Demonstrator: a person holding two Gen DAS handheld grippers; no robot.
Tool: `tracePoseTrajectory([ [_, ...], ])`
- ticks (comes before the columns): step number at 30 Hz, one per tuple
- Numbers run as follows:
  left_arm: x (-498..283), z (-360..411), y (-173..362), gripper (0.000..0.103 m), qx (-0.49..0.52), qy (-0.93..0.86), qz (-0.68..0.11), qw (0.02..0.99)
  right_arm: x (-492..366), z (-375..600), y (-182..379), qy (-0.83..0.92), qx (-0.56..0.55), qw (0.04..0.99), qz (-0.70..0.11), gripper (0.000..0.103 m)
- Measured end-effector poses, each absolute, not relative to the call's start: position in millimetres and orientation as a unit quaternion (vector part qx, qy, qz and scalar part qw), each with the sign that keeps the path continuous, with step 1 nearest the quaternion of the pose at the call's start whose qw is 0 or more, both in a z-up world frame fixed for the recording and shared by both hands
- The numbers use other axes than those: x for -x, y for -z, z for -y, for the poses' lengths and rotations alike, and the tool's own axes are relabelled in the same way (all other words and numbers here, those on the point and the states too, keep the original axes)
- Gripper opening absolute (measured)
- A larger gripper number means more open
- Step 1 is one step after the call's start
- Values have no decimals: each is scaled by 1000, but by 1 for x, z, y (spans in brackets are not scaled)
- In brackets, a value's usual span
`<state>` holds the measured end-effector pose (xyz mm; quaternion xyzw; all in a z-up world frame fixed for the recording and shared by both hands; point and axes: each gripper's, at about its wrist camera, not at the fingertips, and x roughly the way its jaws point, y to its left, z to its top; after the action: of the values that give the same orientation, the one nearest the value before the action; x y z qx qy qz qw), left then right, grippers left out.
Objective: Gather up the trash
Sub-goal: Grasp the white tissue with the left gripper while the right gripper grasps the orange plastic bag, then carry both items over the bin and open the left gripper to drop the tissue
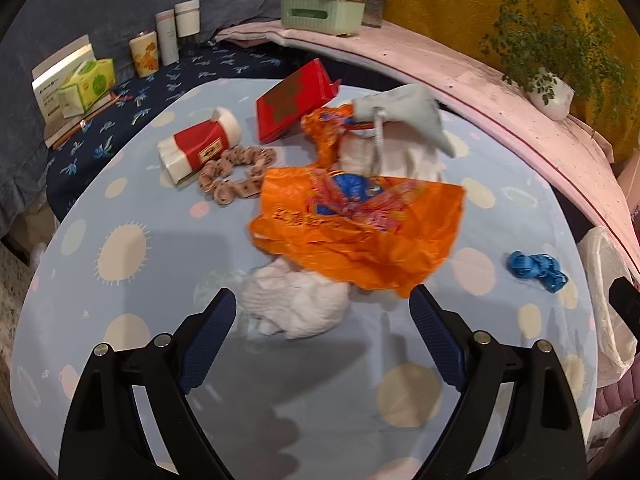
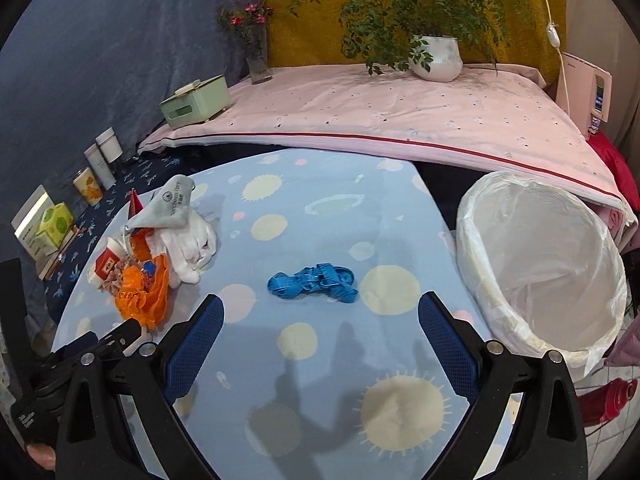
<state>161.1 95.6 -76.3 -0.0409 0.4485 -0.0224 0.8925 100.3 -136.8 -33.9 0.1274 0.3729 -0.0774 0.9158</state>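
Here, from the left wrist, the left gripper point(image 1: 322, 312) hangs with its fingers spread wide and empty over a crumpled white tissue point(image 1: 296, 304) beside a crinkled orange plastic bag point(image 1: 356, 232) on the spotted blue counter point(image 1: 120, 280). From the right wrist, the right gripper point(image 2: 320, 332) also gapes empty, a scrunched blue wrapper point(image 2: 312, 282) just ahead, and a round white-lined bin point(image 2: 540, 264) stands to its right.

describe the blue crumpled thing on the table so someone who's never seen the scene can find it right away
Start at the round table with the pale blue, sun-patterned cloth, and find the white-lined bin at its edge. The blue crumpled item lies alone on the cloth between that bin and the litter pile with the orange bag. It is the only bright blue scrap, touching nothing else.
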Motion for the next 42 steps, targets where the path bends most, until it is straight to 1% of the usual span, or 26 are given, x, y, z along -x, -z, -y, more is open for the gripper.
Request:
tracePoseTrajectory([
  [2, -164, -102, 81, 83, 46, 25, -454, 890, -107, 127, 36, 71, -125, 915, -377, 94],
  [5, -167, -109, 87, 76, 52, 37, -460, 886, -117, 113, 40, 59, -123, 913, -384, 93],
  [6, -169, -110, 89, 71, 54, 43, -462, 884, -121, 109, 42, 54, -124, 912, -388, 93],
  [7, -170, -112, 90, 64, 57, 47, -464, 883, -124, 104, 44, 49, -126, 911, -391, 93],
  [8, -171, -113, 92, 61, 59, 51, -467, 881, -129, 99, 46, 44, -128, 909, -393, 93],
  [10, -174, -116, 95, 51, 65, 59, -473, 877, -138, 88, 49, 37, -129, 908, -398, 93],
  [12, -176, -119, 97, 43, 76, 74, -476, 873, -146, 78, 52, 29, -128, 906, -401, 90],
  [13, -176, -119, 96, 39, 80, 79, -477, 872, -149, 73, 53, 25, -128, 906, -403, 88],
  [16, -176, -119, 95, 32, 75, 86, -473, 874, -162, 57, 58, 11, -129, 903, -410, 84],
  [18, -176, -119, 95, 30, 78, 92, -472, 873, -168, 48, 62, 4, -127, 900, -416, 81],
  [20, -176, -122, 94, 28, 82, 96, -472, 872, -175, 39, 67, -5, -127, 897, -422, 74],
  [21, -176, -123, 94, 28, 84, 98, -473, 872, -178, 36, 70, -9, -128, 896, -426, 72],
  [24, -178, -127, 94, 27, 92, 103, -475, 869, -185, 27, 77, -20, -132, 889, -437, 61],
  [25, -178, -128, 95, 27, 94, 104, -476, 868, -188, 25, 80, -25, -135, 886, -442, 53],
  [26, -178, -128, 94, 27, 95, 105, -476, 868, -189, 23, 83, -31, -138, 883, -447, 41],
  [27, -178, -129, 94, 27, 95, 105, -476, 868, -190, 21, 85, -36, -140, 881, -451, 35],
  [28, -178, -129, 94, 27, 95, 105, -476, 868, -191, 19, 86, -40, -142, 879, -454, 24],
  [29, -177, -129, 94, 27, 95, 105, -477, 868, -190, 17, 87, -44, -142, 877, -457, 15],
  [33, -173, -128, 92, 26, 88, 102, -476, 869, -181, 21, 84, -50, -149, 876, -455, 8],
  [42, -154, -104, 72, 25, 77, 125, -463, 874, -146, 52, 53, -20, -147, 896, -418, 5],
])
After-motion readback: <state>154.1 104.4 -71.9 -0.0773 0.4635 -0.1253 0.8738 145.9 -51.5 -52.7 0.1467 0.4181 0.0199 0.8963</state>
